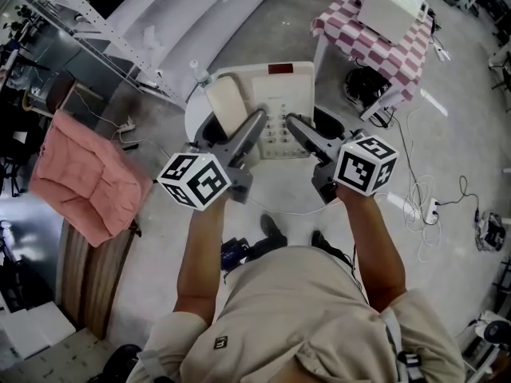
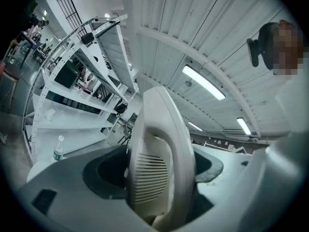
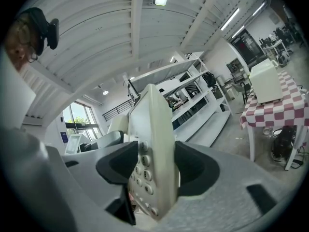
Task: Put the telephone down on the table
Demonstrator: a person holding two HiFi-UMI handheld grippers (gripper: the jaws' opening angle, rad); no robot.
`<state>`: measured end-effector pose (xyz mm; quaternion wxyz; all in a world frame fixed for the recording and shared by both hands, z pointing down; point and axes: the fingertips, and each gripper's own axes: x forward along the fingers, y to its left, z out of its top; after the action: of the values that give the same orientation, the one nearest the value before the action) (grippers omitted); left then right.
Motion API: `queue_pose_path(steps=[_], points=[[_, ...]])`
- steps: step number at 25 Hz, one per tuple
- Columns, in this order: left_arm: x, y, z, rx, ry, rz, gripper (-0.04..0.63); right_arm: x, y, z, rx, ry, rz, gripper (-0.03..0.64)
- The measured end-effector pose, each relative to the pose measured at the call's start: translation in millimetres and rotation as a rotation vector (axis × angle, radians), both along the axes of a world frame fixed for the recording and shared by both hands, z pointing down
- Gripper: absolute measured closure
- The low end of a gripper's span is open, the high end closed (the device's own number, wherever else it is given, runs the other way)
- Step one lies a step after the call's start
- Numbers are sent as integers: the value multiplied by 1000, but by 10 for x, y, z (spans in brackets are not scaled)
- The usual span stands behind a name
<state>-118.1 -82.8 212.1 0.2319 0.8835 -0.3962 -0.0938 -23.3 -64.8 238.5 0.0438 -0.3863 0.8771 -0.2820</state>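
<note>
A cream push-button telephone (image 1: 275,106) with its handset (image 1: 225,104) on the left side is held up in the air in front of the person, above the grey floor. My left gripper (image 1: 257,123) is shut on the telephone's left part, where the handset's slotted end (image 2: 149,178) stands between the jaws. From the other side my right gripper (image 1: 294,124) is shut on the keypad side, and the number keys (image 3: 144,170) show between its jaws. The table with the red and white checked cloth (image 1: 375,45) stands ahead to the right.
A white box-shaped appliance (image 1: 391,6) sits on the checked table. A pink quilted cloth (image 1: 80,174) lies over furniture at the left. A water bottle (image 1: 197,72) stands near white shelving (image 2: 63,105). Cables and a power strip (image 1: 431,210) lie on the floor at the right.
</note>
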Motion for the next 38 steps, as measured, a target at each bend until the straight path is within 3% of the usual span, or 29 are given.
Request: queue_pose_path(steps=[13,27,38], points=[[-278,-288,-66,22,19,29,229,-275,-267,-86,19,20,22,390],[-215,-1077,24,15,-6,-71,229,-203,-1154,16,15,-9,-84,391],[-6,-1602,331,-35,-14,-89,230,8,-1683,329,-43,-15,-107,393]])
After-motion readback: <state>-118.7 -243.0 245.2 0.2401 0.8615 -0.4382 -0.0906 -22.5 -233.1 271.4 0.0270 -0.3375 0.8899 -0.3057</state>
